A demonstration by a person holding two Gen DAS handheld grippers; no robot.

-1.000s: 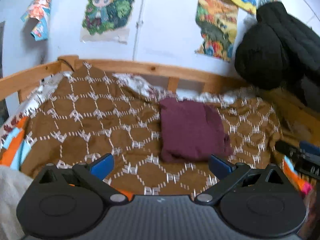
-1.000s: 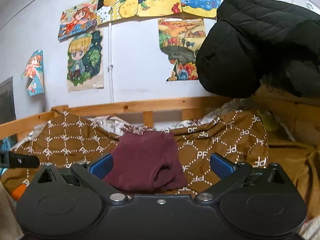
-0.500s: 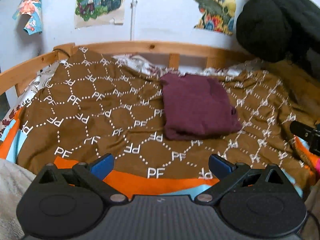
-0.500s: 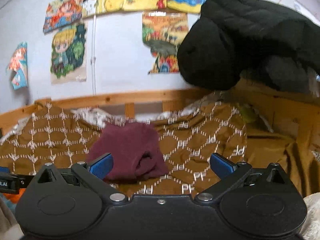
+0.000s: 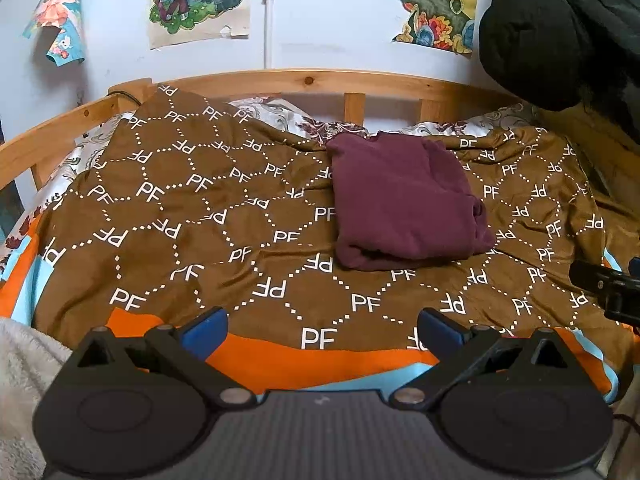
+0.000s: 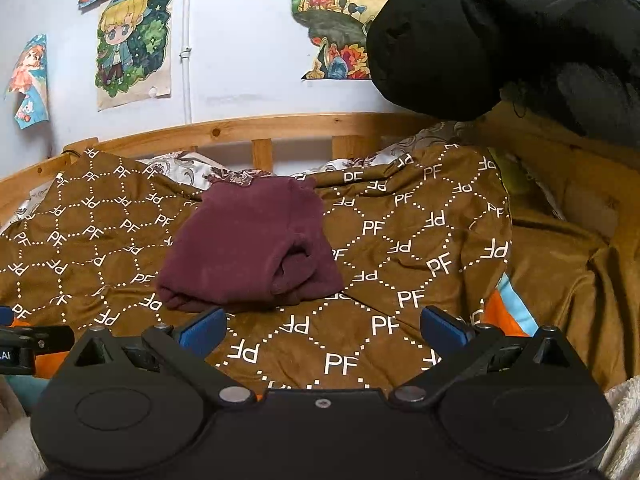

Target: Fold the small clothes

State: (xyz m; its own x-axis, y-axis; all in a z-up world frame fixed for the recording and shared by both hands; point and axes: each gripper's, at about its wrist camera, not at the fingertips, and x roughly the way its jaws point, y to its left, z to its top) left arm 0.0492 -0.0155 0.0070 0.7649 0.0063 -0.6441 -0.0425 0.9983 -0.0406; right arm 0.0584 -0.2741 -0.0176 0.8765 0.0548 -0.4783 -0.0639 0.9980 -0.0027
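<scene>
- L gripper (image 5: 322,328): blue-tipped fingers spread wide, nothing between them; hangs over near edge of bed, well short of the garment.
- R gripper (image 6: 322,326): same, fingers wide apart, empty; its tip also shows at right edge of L view, and the L tool's tip pokes in at left edge of R view w/ partial white lettering "AI".
- Near corners: pale fluffy fabric (image 5: 20,364), bottom-left in L view.
- Brown blanket (image 5: 192,208) covers bed; white dotted hexagon grid w/ "PF" printed all over, some upside-down or mirrored. Orange + light-blue border along near hem.
- Maroon garment (image 5: 400,200): folded into rough rectangle, lies on blanket toward far-middle of bed, apart from both tools. R view shows bunched, rolled edge at its near right corner (image 6: 294,268).
- Behind: floral sheet (image 5: 288,116) peeking past blanket, then wooden bed rail (image 5: 304,80).
- Black puffy jacket (image 6: 500,36) hanging at far right.
- Wall: cartoon posters (image 6: 134,40), no legible text.
- No containers seen.
</scene>
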